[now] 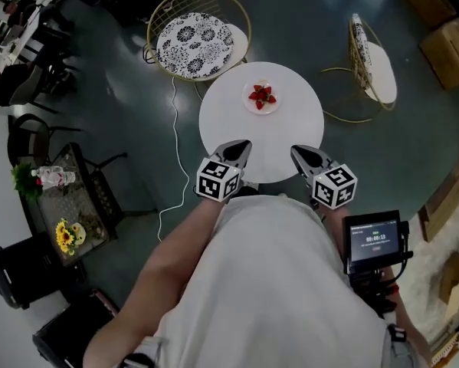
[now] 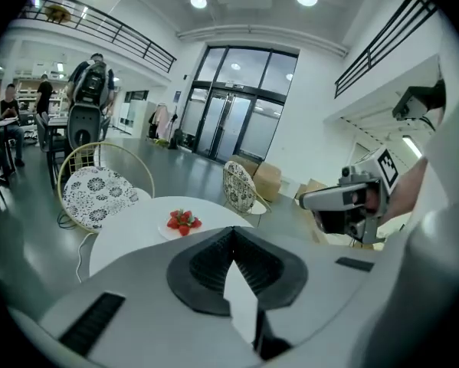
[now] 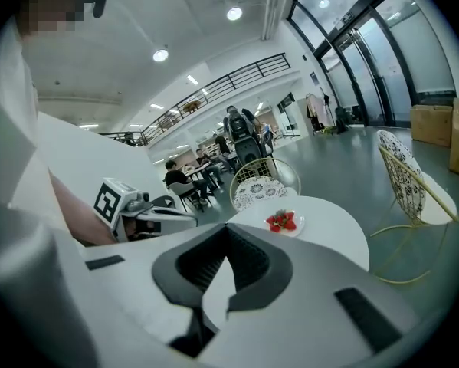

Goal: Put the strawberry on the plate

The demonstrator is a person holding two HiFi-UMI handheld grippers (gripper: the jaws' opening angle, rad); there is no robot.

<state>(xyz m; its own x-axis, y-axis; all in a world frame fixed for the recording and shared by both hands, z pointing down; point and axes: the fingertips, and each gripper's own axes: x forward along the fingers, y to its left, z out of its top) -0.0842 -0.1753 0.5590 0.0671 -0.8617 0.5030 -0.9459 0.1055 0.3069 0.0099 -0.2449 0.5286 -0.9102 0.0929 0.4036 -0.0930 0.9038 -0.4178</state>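
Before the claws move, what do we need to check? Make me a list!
1. Red strawberries on the small white plate: ok, all piled there.
2. No stray berry on the round white table: ok, none seen.
3. Left claw empty: ok, shut on nothing.
4. Right claw empty: ok, shut on nothing.
5. Claws open, ready to grab: not ok, both shut.

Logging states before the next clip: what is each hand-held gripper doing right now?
The left hand-held gripper: closed, holding nothing.
The right hand-held gripper: closed, holding nothing.
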